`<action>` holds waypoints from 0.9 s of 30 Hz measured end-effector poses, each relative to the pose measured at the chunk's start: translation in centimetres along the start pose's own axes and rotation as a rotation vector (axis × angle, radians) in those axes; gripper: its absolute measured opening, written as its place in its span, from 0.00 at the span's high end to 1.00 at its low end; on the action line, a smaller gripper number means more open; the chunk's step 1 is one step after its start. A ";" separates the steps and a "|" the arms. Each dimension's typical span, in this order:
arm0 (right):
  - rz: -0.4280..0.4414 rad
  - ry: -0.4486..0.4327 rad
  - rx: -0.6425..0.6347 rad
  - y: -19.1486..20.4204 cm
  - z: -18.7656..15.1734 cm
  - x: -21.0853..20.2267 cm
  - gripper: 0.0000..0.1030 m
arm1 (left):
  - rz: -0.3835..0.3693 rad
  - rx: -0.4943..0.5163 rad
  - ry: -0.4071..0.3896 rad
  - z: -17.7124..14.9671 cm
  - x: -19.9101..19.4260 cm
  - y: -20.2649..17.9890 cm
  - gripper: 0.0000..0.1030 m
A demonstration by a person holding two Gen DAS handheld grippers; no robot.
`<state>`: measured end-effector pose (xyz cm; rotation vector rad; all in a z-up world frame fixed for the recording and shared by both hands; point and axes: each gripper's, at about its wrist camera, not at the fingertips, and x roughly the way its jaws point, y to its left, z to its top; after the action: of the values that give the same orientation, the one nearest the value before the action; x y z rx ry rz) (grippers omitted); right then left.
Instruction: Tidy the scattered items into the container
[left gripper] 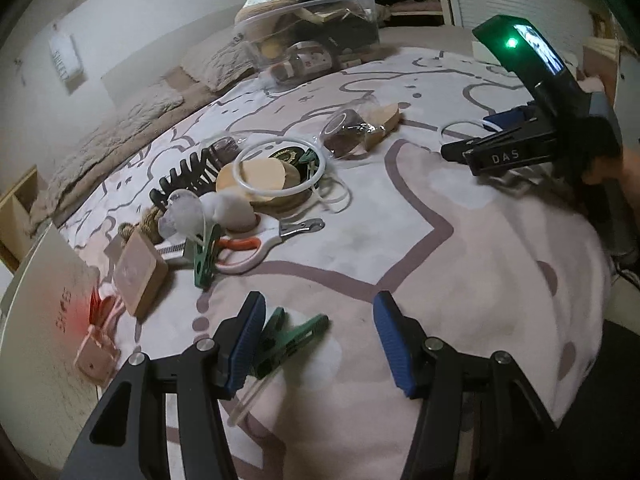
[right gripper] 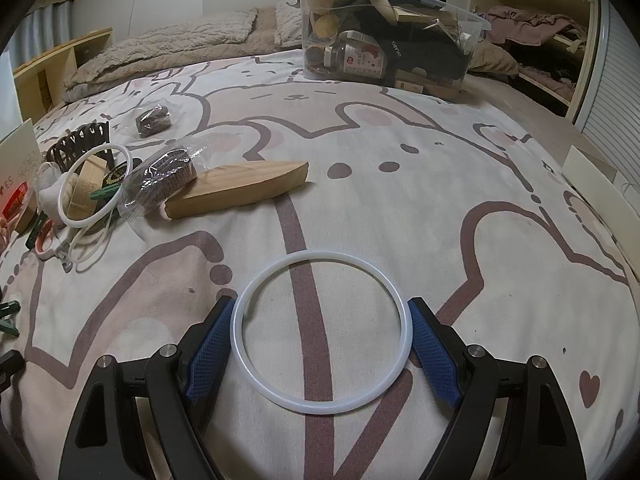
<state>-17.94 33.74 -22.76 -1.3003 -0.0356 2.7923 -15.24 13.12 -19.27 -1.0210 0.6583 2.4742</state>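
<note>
A clear plastic container (right gripper: 472, 36), holding several items, stands at the far end of the bed; it also shows in the left wrist view (left gripper: 256, 36). My right gripper (right gripper: 322, 336) is open, its fingers on either side of a white ring (right gripper: 256, 288) lying flat on the bedspread. My left gripper (left gripper: 320, 340) is open; a green clothespin (left gripper: 296, 336) lies against the inside of its left finger. The right gripper shows in the left wrist view (left gripper: 472, 148). A pile of scattered items lies left: scissors (left gripper: 256, 248), wooden discs (left gripper: 260, 180), another white ring (left gripper: 280, 168), a wooden block (right gripper: 240, 188).
A black comb clip (left gripper: 188, 176), a second green clothespin (left gripper: 206, 256), a wrapped brown item (left gripper: 348, 132) and a pink block (left gripper: 138, 276) lie in the pile. A white card (left gripper: 40, 320) stands at the left. Grey blankets (right gripper: 168, 48) lie at the bed's head.
</note>
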 end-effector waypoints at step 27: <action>-0.002 -0.005 -0.001 0.0 0.0 0.0 0.17 | -0.206 -0.144 0.128 0.4 1.5 3.7 0.70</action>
<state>-17.99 33.77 -22.75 -1.2926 -0.0388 2.7946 -18.33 10.59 -19.10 -1.2429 0.3936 2.3171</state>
